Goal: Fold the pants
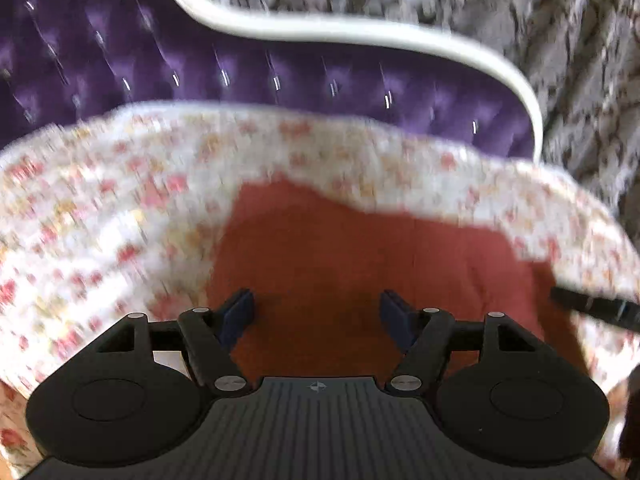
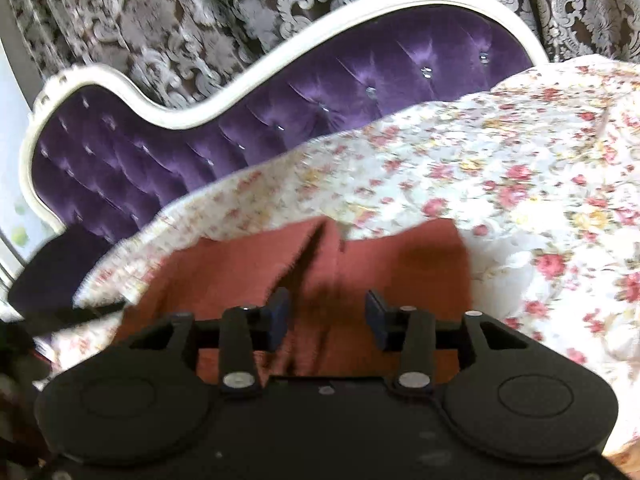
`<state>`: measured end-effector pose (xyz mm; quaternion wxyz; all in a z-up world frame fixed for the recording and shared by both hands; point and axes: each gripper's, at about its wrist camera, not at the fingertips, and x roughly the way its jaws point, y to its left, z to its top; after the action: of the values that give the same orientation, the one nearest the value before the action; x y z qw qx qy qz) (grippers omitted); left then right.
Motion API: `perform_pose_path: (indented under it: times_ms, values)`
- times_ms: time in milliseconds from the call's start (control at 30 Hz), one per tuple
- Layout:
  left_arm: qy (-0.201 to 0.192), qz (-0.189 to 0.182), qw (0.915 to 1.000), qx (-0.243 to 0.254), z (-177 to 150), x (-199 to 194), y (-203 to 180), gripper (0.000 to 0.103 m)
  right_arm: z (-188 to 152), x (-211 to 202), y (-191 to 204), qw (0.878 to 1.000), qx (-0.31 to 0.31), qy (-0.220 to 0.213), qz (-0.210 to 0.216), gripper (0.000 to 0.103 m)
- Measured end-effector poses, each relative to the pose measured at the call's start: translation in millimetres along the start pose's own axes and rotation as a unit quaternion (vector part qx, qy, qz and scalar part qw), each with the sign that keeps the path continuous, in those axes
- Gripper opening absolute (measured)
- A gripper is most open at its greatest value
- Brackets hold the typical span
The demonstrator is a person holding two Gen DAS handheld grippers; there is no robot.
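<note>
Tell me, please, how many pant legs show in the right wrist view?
2: one pant leg left of the dark gap, the other right of it, both on the floral bedspread.

Floral bedspread lying open right of pants; purple headboard blocking far edge, curtain hanging behind it.

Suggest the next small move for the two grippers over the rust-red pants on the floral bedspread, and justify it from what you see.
Probably lower both and pinch an edge. The left gripper and right gripper hover open over the pants, which lie rumpled on the bedspread, nothing clamped.
</note>
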<state>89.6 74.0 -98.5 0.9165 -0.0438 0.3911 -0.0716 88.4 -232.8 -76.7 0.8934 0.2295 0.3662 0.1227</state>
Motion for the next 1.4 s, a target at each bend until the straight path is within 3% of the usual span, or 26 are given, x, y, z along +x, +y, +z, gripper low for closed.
perform_pose_path:
  times_ms: [133, 267, 567, 600, 633, 700, 800, 900, 967, 1033, 1100, 1200, 1400]
  values:
    - [0.037, -0.008, 0.9988, 0.031, -18.3, 13.7, -8.1, 0.070, -2.0, 15.4, 7.2, 0.999, 0.011, 0.029, 0.016, 0.055]
    - [0.030, -0.024, 0.9992, 0.011, -21.7, 11.3, 1.9, 0.072, -9.9, 31.9, 10.3, 0.997, 0.016, 0.070, 0.002, 0.060]
    - [0.023, -0.022, 0.9994, 0.010, -23.4, 11.6, 0.4, 0.074, -16.8, 41.8, 16.7, 0.996, 0.029, 0.079, 0.022, 0.065]
    - [0.023, -0.023, 0.9994, 0.008, -23.1, 11.5, 1.3, 0.074, -16.9, 42.7, 17.8, 0.996, 0.028, 0.079, 0.021, 0.062]
    - [0.021, -0.025, 0.9994, 0.006, -22.8, 10.9, 2.4, 0.074, -15.4, 43.5, 18.6, 0.996, 0.029, 0.079, 0.022, 0.052]
    - [0.014, -0.030, 0.9994, -0.006, -20.9, 7.0, 7.0, 0.074, -11.3, 39.9, 22.9, 0.997, 0.028, 0.070, 0.033, 0.018]
    - [-0.017, -0.027, 0.9988, -0.039, -17.6, -8.7, 18.5, 0.074, 2.2, 22.2, 56.4, 0.997, -0.056, 0.034, 0.031, 0.016]
    - [-0.056, -0.020, 0.9965, -0.059, -13.5, -30.7, 28.8, 0.075, 18.2, -17.1, 91.3, 0.989, -0.129, -0.024, 0.063, 0.015]
    - [-0.070, -0.019, 0.9951, -0.067, -10.0, -40.5, 33.8, 0.076, 22.9, -40.8, 98.6, 0.983, -0.166, -0.057, 0.047, 0.015]
    - [-0.066, -0.018, 0.9953, -0.069, -7.8, -40.3, 36.0, 0.076, 21.6, -48.0, 88.8, 0.981, -0.187, -0.059, 0.000, 0.015]
    - [-0.055, -0.017, 0.9964, -0.063, -5.5, -32.0, 33.4, 0.076, 15.8, -33.6, 58.4, 0.986, -0.158, -0.010, -0.043, 0.016]
    - [-0.036, -0.015, 0.9982, -0.045, -1.8, -18.9, 21.5, 0.076, -1.3, -7.6, 26.6, 0.989, -0.118, 0.049, -0.075, 0.017]
    - [-0.010, -0.012, 0.9999, 0.000, 0.9, 3.1, -2.8, 0.076, -9.7, -0.5, 27.4, 0.985, -0.127, 0.052, -0.100, 0.026]
